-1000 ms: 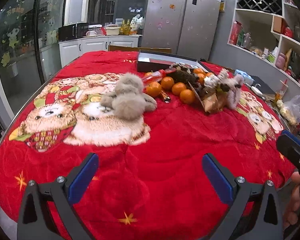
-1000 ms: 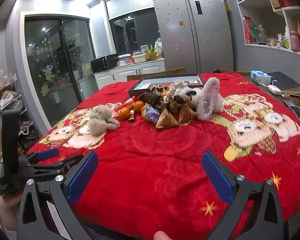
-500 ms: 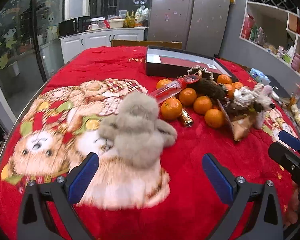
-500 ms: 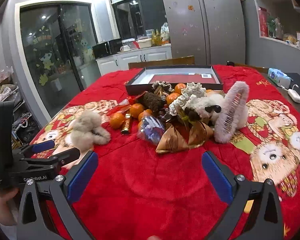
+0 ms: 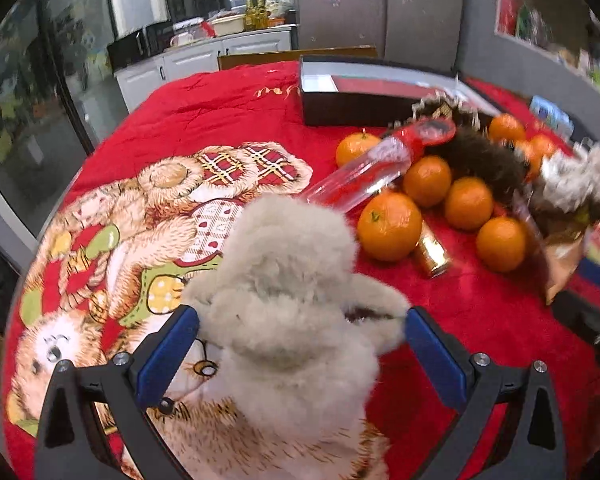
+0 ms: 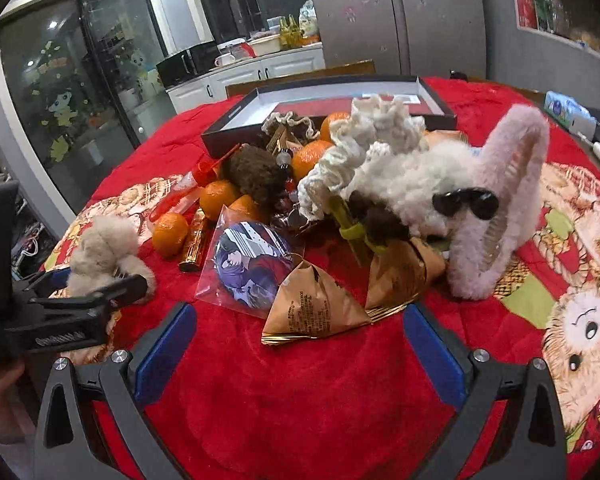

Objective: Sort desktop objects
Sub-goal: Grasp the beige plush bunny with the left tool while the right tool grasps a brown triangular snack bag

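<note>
A grey plush toy [image 5: 296, 304] lies on the red bear-print cloth, between the open jaws of my left gripper [image 5: 300, 344]; it also shows in the right wrist view [image 6: 104, 252] with the left gripper [image 6: 80, 304] around it. My right gripper [image 6: 300, 344] is open and empty, just in front of two gold triangular packets [image 6: 312, 308]. Behind them lie a round anime badge in a clear bag [image 6: 252, 264], a white plush sheep with sunglasses [image 6: 420, 184], a pink fluffy headband [image 6: 508, 204] and several oranges [image 5: 390, 226].
An open dark box [image 6: 440, 120] sits at the far side of the pile. A clear tube with a red cap [image 5: 380, 164], a gold lipstick [image 5: 432, 252] and a brown plush [image 6: 256, 176] lie among the oranges. A tissue pack [image 6: 568, 108] lies at the right.
Both grippers have moved forward over the table. The left one now has the grey plush between its open jaws. The right one has come up close to the gold packets.
</note>
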Demonstrator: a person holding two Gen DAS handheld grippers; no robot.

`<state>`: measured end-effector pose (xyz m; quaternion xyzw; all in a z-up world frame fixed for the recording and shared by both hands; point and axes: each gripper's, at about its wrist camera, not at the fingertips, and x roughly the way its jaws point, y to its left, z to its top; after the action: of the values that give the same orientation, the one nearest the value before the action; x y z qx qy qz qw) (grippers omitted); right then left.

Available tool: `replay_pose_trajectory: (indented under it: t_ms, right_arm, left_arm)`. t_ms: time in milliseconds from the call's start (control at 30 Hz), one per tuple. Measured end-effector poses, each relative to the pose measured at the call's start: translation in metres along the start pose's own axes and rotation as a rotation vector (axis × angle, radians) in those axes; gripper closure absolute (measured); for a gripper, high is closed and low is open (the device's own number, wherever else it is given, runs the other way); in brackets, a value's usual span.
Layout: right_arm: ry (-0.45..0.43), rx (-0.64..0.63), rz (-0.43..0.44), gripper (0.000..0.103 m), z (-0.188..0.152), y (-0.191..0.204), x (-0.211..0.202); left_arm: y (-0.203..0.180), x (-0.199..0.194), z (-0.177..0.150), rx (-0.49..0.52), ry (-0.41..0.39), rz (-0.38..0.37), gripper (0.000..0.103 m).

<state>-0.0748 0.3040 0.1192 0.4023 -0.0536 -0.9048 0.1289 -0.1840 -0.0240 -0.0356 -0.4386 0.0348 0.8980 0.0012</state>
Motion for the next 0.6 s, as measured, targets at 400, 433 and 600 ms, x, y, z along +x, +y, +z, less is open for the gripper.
replay_pose_trajectory:
  t_ms: [400,433,600]
  right_arm:
    - [0.047,0.01,0.018,0.01,0.002,0.0,0.015]
    - [0.046,0.013,0.019,0.01,0.002,0.0,0.016]
    - [0.045,0.026,0.001,0.019,0.003,-0.002,0.016]
  left_arm:
    - [0.012,0.009,-0.001,-0.051,0.031,-0.049,0.0]
    - [0.011,0.009,-0.001,-0.049,0.031,-0.046,0.0]
    - [0.011,0.008,-0.002,-0.051,0.029,-0.05,0.0]
